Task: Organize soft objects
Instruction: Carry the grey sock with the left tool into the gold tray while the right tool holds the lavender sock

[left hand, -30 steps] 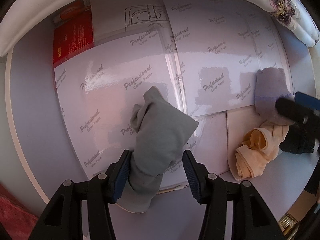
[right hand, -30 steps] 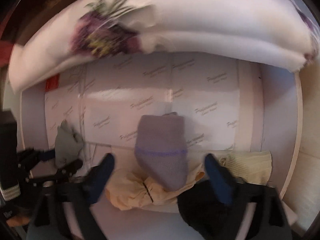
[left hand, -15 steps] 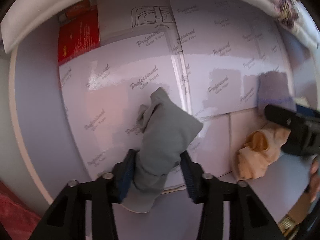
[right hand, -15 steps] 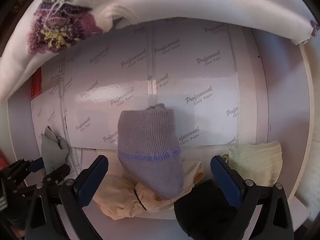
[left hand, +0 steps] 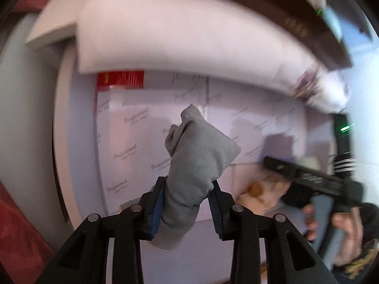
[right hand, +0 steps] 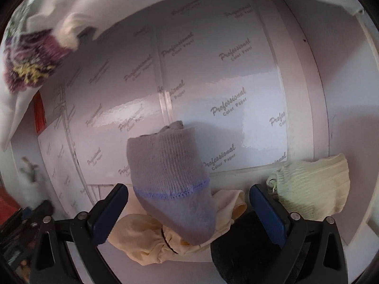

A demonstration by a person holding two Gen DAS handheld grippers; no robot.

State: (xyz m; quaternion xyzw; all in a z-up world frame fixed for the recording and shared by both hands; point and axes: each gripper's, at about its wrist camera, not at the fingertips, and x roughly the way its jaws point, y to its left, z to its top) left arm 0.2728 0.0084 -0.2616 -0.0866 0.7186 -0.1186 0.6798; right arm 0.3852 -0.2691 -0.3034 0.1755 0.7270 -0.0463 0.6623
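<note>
Grey sock [left hand: 196,165]: clamped in left gripper [left hand: 187,209], jaws just closed onto it, lifted off the paper-covered table [right hand: 236,75]. Lilac sock [right hand: 170,179]: on the pile, between the right gripper's [right hand: 187,215] wide-apart jaws, ungripped. Remaining: cream garment [right hand: 151,239], black item [right hand: 239,246], pale-green sock [right hand: 312,187].

Below me lies a white table [right hand: 341,75] covered with glossy sheets [right hand: 213,71] printed "Professional Color Paper", bright with glare. A white pillow [left hand: 189,40] with a purple flower print [right hand: 30,64] borders its far edge, under a dark wooden ledge [left hand: 296,23].
</note>
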